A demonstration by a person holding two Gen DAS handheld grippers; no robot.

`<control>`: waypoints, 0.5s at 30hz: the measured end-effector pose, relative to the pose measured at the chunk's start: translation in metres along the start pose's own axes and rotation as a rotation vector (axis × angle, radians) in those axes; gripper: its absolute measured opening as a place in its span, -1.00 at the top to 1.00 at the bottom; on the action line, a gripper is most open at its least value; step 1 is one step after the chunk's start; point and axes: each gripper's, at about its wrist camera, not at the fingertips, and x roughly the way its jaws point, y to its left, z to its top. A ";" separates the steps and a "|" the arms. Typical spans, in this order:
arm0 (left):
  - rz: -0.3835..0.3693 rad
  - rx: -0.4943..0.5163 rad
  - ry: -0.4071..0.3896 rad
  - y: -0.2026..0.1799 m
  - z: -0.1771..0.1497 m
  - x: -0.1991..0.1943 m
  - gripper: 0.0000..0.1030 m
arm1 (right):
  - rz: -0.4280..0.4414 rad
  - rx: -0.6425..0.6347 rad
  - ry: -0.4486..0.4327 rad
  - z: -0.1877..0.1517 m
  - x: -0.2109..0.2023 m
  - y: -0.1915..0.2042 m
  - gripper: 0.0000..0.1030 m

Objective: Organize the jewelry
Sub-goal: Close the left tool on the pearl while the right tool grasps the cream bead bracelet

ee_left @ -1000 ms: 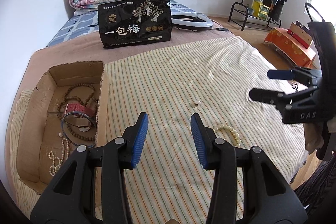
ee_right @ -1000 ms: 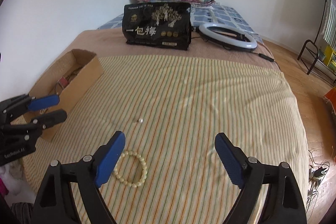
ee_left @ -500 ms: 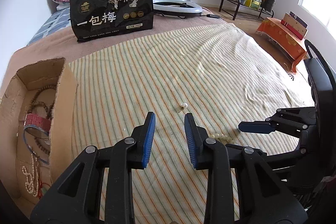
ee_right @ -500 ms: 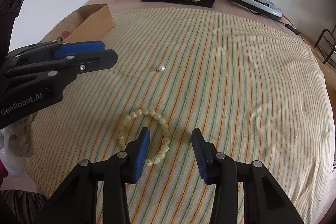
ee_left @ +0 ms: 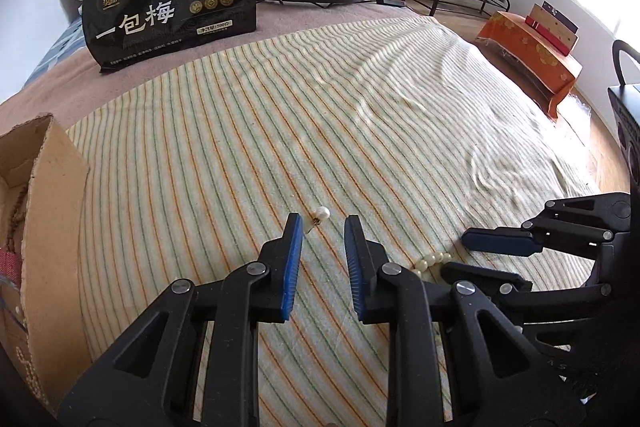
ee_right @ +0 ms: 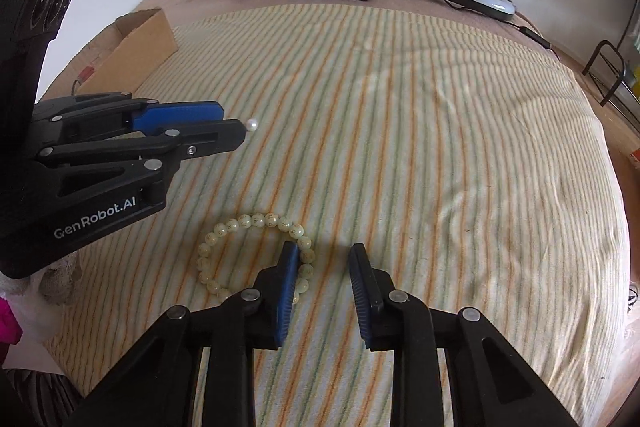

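Two claws angled down over striped bedspread (ee_left: 400, 99). Left claw (ee_left: 320, 223) narrow, jaws closing, tips just short of pearl earring (ee_left: 321, 214) on cloth; nothing gripped. Right claw (ee_right: 323, 251) narrow, jaws closing, left finger over bead bracelet's (ee_right: 224, 227) right arc, gap on bare cloth; pads not pressing beads. Cardboard box (ee_left: 52, 187) with jewelry at far left.
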 end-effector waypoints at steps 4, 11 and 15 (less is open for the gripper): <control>0.011 0.015 0.011 -0.004 0.003 0.011 0.59 | -0.005 0.030 0.003 0.000 -0.001 -0.012 0.53; 0.023 0.021 0.003 -0.003 0.004 0.023 0.78 | 0.019 0.029 0.009 0.001 0.002 -0.015 0.38; 0.022 0.004 -0.006 0.000 0.005 0.023 0.88 | 0.020 0.024 0.010 0.002 0.003 -0.014 0.37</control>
